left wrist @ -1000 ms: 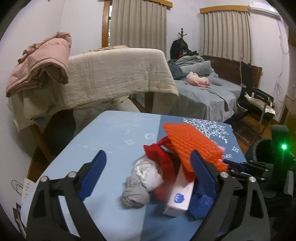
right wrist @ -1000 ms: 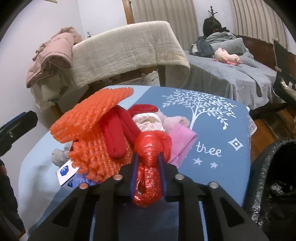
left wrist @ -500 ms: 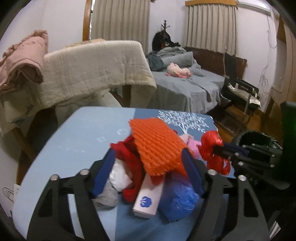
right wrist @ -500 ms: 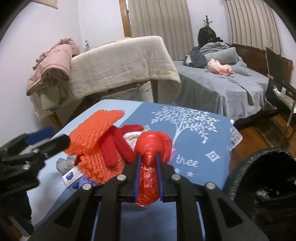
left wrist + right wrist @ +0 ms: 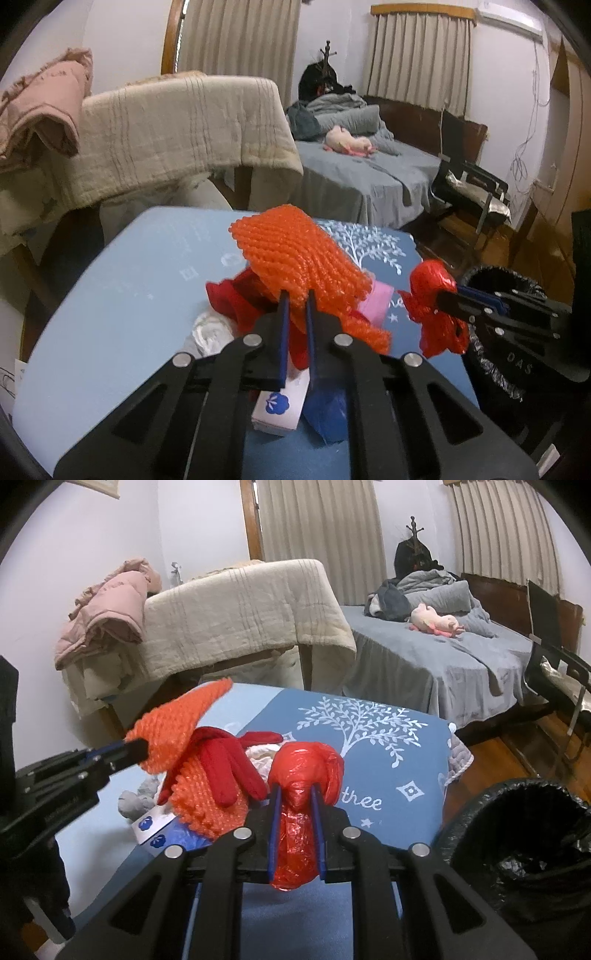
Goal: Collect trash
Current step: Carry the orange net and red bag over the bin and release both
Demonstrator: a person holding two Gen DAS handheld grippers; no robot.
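A pile of trash lies on the blue tablecloth (image 5: 129,295). My left gripper (image 5: 297,297) is shut on the near edge of the orange foam net (image 5: 299,258) on top of the pile. Under the net are a red glove (image 5: 221,760), a white box with a blue flower mark (image 5: 280,402), a blue plastic bag (image 5: 325,410), a pink sheet (image 5: 375,299) and a grey-white wad (image 5: 210,332). My right gripper (image 5: 295,794) is shut on a crumpled red plastic bag (image 5: 306,764), held above the table's right side. A black-lined bin (image 5: 517,834) stands just right of the table.
Behind the table stands a chair draped with a beige blanket (image 5: 177,133) and a pink jacket (image 5: 107,616). A grey bed (image 5: 443,653) with a pink plush toy lies at the back right. A black folding chair (image 5: 472,188) stands on the wooden floor beside it.
My left gripper's jaws came in around the pile and closed on the orange net. The right gripper rose a little with the red bag.
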